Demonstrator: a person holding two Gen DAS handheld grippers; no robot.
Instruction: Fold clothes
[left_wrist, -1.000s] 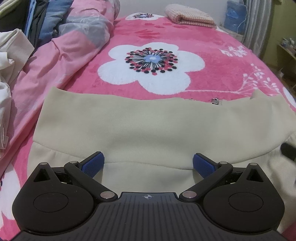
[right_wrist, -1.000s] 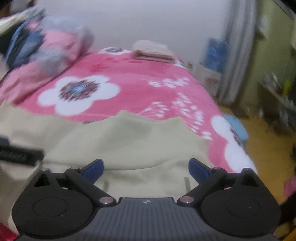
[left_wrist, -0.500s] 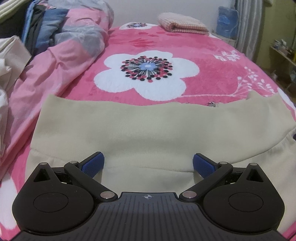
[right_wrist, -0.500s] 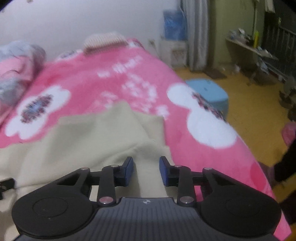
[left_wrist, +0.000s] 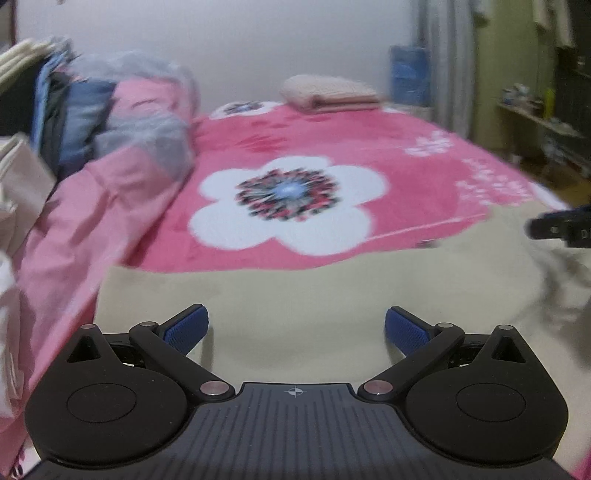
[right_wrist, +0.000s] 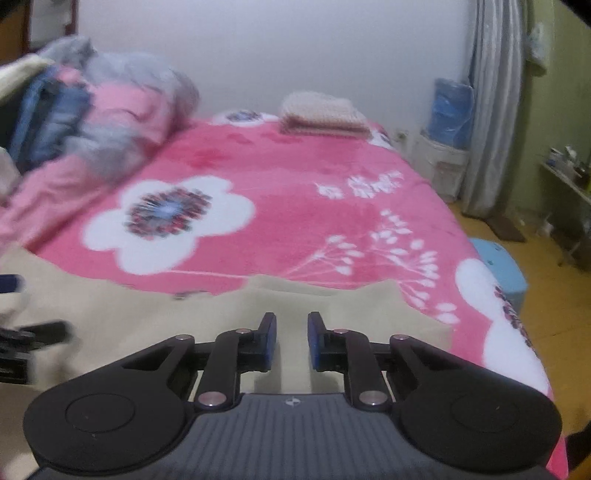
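Observation:
A beige garment (left_wrist: 295, 284) lies spread across the near end of the pink flowered bed (left_wrist: 406, 177). My left gripper (left_wrist: 295, 328) hovers over its near part, jaws wide open, nothing between the blue pads. My right gripper (right_wrist: 291, 332) is over the garment's (right_wrist: 147, 317) right portion near the bed's side edge. Its jaws are closing and stand narrow, with a small gap where flat beige cloth shows; no pinch is visible. In the left wrist view the right gripper (left_wrist: 561, 229) shows blurred at the right edge. A dark blurred shape, likely the left gripper (right_wrist: 29, 332), sits at the right wrist view's left edge.
A folded pinkish towel (left_wrist: 328, 92) lies at the bed's far end. Heaped bedding and clothes (left_wrist: 129, 122) fill the left side. Right of the bed stand a blue stool (right_wrist: 506, 266), a blue bag (right_wrist: 452, 107) and a grey curtain (right_wrist: 491, 110).
The right gripper's jaws went from wide apart to nearly together, and its view swung back toward the bed. The left view shifted and tilted up; the right gripper came into it at the right edge.

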